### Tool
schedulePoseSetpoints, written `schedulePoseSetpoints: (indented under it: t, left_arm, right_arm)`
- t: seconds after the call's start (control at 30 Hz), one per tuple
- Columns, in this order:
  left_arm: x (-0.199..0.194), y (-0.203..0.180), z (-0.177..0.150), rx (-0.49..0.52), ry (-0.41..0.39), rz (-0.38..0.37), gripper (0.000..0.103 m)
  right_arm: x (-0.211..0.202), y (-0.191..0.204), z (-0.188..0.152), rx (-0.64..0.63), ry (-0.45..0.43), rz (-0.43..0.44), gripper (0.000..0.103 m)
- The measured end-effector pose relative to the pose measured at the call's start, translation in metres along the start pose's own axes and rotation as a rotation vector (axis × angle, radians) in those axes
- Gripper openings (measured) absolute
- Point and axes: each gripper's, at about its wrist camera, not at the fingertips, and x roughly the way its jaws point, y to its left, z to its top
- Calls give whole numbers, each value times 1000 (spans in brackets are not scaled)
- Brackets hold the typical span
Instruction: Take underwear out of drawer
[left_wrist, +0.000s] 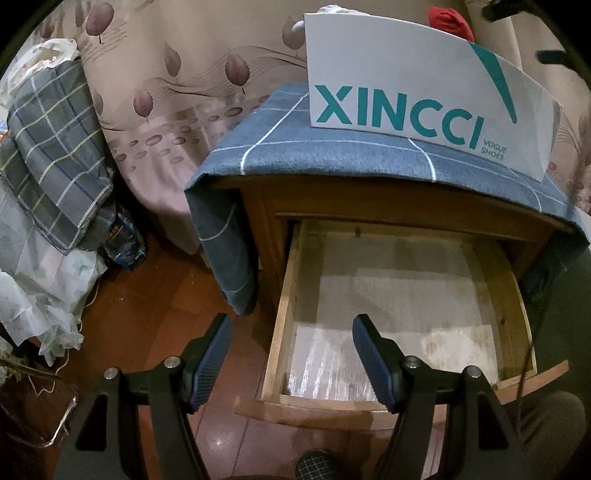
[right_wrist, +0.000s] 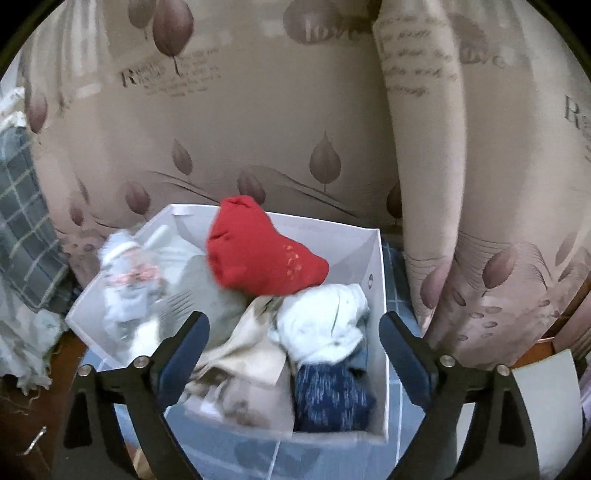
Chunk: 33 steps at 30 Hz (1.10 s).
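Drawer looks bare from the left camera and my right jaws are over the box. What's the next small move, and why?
Probably lift the right gripper clear of the box. Its jaws stand open with nothing between the pads, and the red piece lies on the pile in the box. The drawer shows only bare liner, and the left gripper is open and empty, so nothing seems left to fetch.

Both the left gripper (left_wrist: 291, 363) and the right gripper (right_wrist: 293, 360) have black angular arms, round silver screws and dark blue ribbed pads (left_wrist: 373, 363).
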Motion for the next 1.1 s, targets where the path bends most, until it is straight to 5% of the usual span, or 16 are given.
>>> schedulePoseSetpoints:
  t: [0.27, 0.6, 1.1]
  left_arm:
    - [-8, -3, -7, -12, 15, -11, 69]
    - [-13, -13, -14, 25, 15, -9, 69]
    - [-10, -21, -16, 63, 25, -11, 69]
  right_arm:
    - [-61, 1, -96, 30, 11, 42, 101]
    - [-30, 2, -230, 89, 217, 33, 101]
    - [-10, 26, -273, 30, 283, 57, 101]
